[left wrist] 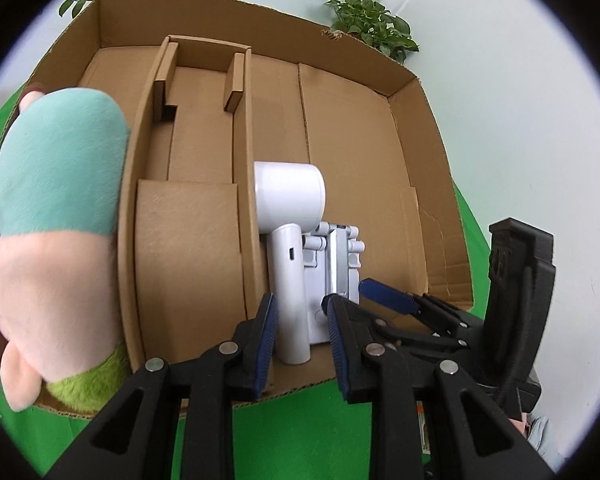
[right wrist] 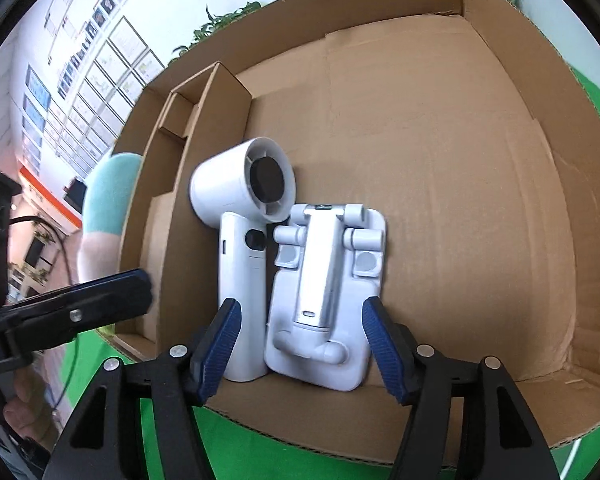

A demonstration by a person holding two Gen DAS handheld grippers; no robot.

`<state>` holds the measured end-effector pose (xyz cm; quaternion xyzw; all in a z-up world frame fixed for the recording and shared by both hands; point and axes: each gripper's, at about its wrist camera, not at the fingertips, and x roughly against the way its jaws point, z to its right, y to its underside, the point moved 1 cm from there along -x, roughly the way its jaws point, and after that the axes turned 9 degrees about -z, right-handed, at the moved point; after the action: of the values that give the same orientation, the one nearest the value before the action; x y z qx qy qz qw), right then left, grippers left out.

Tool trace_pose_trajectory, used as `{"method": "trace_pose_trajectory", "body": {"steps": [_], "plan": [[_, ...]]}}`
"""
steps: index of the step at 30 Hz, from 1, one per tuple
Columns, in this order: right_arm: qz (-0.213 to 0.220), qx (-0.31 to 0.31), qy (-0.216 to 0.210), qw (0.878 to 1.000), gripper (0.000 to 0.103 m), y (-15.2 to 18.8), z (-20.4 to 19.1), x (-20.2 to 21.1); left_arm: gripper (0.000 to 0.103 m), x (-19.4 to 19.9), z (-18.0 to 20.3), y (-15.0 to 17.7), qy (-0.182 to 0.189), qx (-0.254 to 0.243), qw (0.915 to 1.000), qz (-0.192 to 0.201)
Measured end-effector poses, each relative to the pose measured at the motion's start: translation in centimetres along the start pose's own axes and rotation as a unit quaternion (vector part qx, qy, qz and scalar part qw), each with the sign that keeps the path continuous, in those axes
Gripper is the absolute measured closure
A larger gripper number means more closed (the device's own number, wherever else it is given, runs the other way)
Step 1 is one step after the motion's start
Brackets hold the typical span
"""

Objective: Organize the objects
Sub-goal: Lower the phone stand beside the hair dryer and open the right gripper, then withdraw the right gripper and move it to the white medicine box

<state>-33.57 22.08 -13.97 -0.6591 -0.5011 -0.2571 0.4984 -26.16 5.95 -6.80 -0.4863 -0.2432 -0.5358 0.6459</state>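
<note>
already the white fan point(right wrist: 240, 248) and phone stand point(right wrist: 328, 292) lie side by side by the cardboard box's point(right wrist: 500, 160) near wall, right gripper point(right wrist: 304, 344) released, left gripper point(left wrist: 300, 340) near-clenched and empty; pulling out carelessly could nudge them askew.

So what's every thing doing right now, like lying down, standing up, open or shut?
Fan: lying flat in the box, beside the stand.
Phone stand: folded, lying flat in the box.
Plush toy: lying in the left compartment.
Cardboard box: open on top.
Left gripper: jaws narrow, holding nothing.
Right gripper: open, pads clear of fan and stand.
</note>
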Motion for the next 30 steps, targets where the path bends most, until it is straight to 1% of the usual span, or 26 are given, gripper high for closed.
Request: {"method": "trace_pose_trajectory", "body": {"steps": [1, 3, 4, 5, 8, 10, 13, 15, 20, 23, 25, 26, 27, 28, 29, 30], "plan": [[0.002, 0.006, 0.015, 1.000, 0.047, 0.1, -0.2, 0.0, 0.078, 0.0, -0.1, 0.1, 0.001, 0.001, 1.0000, 0.001], [0.005, 0.021, 0.047, 0.999, 0.054, 0.3, -0.6, 0.0, 0.078, 0.1, -0.4, 0.3, 0.005, 0.005, 1.0000, 0.001], [0.005, 0.031, 0.069, 0.997, 0.055, 0.3, -0.8, -0.1, 0.078, 0.1, -0.5, 0.4, 0.006, 0.005, 1.0000, 0.002], [0.001, 0.034, 0.079, 0.996, 0.059, 0.3, -0.8, -0.4, 0.078, 0.2, -0.6, 0.6, 0.007, 0.005, 1.0000, 0.003], [0.004, 0.045, 0.087, 0.995, 0.059, 0.6, -1.0, -0.1, 0.078, 0.4, -0.8, 1.0, 0.013, 0.007, 0.9999, 0.006], [0.007, 0.065, 0.103, 0.992, 0.059, 0.7, -1.3, -0.1, 0.078, 0.5, -1.1, 1.3, 0.016, 0.010, 0.9998, 0.007], [0.009, 0.107, 0.137, 0.985, 0.059, 1.3, -2.0, -0.2, 0.078, 1.1, -1.4, 1.8, 0.018, 0.010, 0.9997, 0.012], [0.007, 0.119, 0.142, 0.983, 0.059, 1.4, -2.1, 0.0, 0.078, 1.3, -1.3, 1.8, 0.020, 0.009, 0.9996, 0.015], [0.003, 0.111, 0.141, 0.984, 0.059, 1.5, -1.8, 0.5, 0.078, 1.7, -1.0, 1.8, 0.020, 0.004, 0.9995, 0.022], [0.005, 0.102, 0.138, 0.985, 0.059, 1.6, -1.7, 0.8, 0.078, 1.8, -0.6, 1.9, 0.005, -0.004, 0.9996, 0.028], [0.013, 0.094, 0.136, 0.986, 0.059, 1.8, -1.6, 1.4, 0.070, 2.0, -0.2, 2.0, -0.015, -0.012, 0.9989, 0.042], [0.027, 0.094, 0.137, 0.986, 0.058, 2.1, -1.8, 2.1, 0.060, 2.6, 0.2, 2.2, -0.037, -0.021, 0.9971, 0.064], [0.041, 0.097, 0.139, 0.985, 0.050, 2.3, -2.1, 2.8, 0.052, 3.0, 0.4, 2.3, -0.055, -0.026, 0.9948, 0.081], [0.058, 0.101, 0.141, 0.983, 0.041, 2.7, -2.4, 3.7, 0.049, 3.7, 0.7, 2.6, -0.080, -0.031, 0.9907, 0.105], [0.078, 0.102, 0.144, 0.981, 0.018, 3.1, -2.8, 4.7, 0.039, 4.2, 1.1, 2.8, -0.104, -0.036, 0.9854, 0.130], [0.095, 0.106, 0.143, 0.979, 0.001, 3.7, -3.2, 5.6, 0.026, 4.9, 1.6, 3.1, -0.129, -0.041, 0.9779, 0.159]]}}
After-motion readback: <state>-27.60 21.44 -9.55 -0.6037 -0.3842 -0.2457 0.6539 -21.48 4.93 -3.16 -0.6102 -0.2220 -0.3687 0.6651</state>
